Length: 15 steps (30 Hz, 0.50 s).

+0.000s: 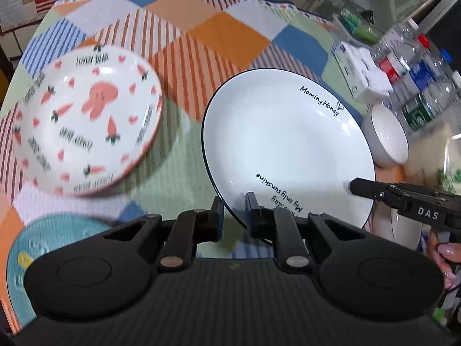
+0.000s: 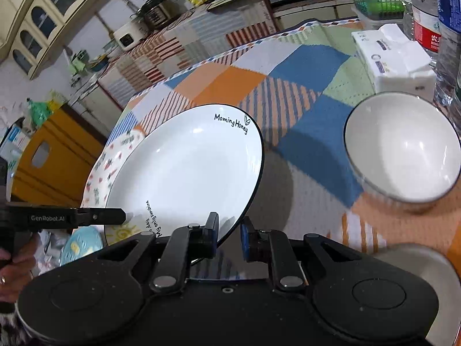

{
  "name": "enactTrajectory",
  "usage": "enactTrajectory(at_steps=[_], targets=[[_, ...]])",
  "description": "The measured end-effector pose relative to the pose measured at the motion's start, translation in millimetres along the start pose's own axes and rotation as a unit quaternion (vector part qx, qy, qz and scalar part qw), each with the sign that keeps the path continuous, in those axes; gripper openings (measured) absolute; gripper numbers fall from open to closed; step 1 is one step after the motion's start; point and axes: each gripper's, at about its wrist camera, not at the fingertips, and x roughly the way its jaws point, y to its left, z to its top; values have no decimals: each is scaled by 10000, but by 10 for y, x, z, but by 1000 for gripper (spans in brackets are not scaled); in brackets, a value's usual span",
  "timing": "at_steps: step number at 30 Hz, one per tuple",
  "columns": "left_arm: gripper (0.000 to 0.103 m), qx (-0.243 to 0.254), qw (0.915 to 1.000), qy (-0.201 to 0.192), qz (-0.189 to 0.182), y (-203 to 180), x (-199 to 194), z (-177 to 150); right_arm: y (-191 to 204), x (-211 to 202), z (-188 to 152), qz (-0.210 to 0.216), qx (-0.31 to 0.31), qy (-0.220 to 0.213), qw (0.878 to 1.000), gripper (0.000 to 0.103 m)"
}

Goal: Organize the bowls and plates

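Observation:
A large white plate (image 1: 288,144) with a dark rim and black lettering is held tilted above the table; it also shows in the right wrist view (image 2: 187,167). My left gripper (image 1: 234,216) is shut on its near-left rim. My right gripper (image 2: 229,235) is shut on its near-right rim and shows in the left wrist view (image 1: 350,186). A carrot-patterned plate (image 1: 86,121) lies on the table at the left, partly hidden behind the white plate in the right wrist view (image 2: 100,170). A white bowl (image 2: 403,150) stands at the right, also seen in the left wrist view (image 1: 389,138).
A teal plate (image 1: 37,248) sits at the near left. A tissue pack (image 2: 394,60) and several water bottles (image 1: 415,66) stand at the table's right side. A grey dish (image 2: 420,271) sits at the near right. The patchwork cloth (image 1: 201,43) covers the table.

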Motion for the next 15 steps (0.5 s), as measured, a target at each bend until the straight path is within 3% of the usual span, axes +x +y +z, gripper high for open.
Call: enactTrajectory(at_steps=[8,15], targets=[[14,88,9996,239,79,21,111,-231,42,78,-260,-146,-190,365,9990,20],[15,-118,9989,439,149,110,328,-297,170,228,-300,-644,-720,516,9940,21]])
